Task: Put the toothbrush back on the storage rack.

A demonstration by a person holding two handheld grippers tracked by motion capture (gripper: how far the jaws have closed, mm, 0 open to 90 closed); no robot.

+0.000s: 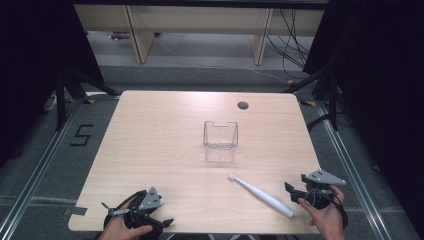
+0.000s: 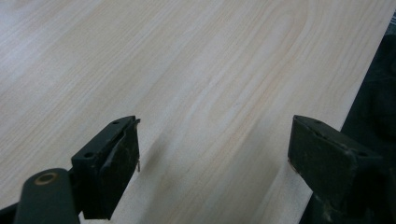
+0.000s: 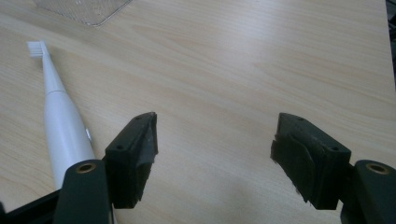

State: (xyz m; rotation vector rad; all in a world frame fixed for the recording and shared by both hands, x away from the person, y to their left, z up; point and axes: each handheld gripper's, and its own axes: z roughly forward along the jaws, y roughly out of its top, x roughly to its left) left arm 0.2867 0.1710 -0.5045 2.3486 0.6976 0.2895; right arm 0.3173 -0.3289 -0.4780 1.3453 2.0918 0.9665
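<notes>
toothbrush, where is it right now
In the high view the toothbrush lies flat on the table's near right part, between the clear bin and the right gripper, bristle end toward the bin.

A white electric toothbrush (image 1: 261, 195) lies flat on the worktop (image 1: 165, 140), near its front edge and toward the front right corner. It rests at a slant: the small bristled head points toward the middle of the worktop, and the thicker handle end points at the front right corner. The slim neck widens into a smooth, rounded handle. Seen from the right gripper view, the toothbrush (image 3: 60, 116) has its bristles at the far end.
</notes>
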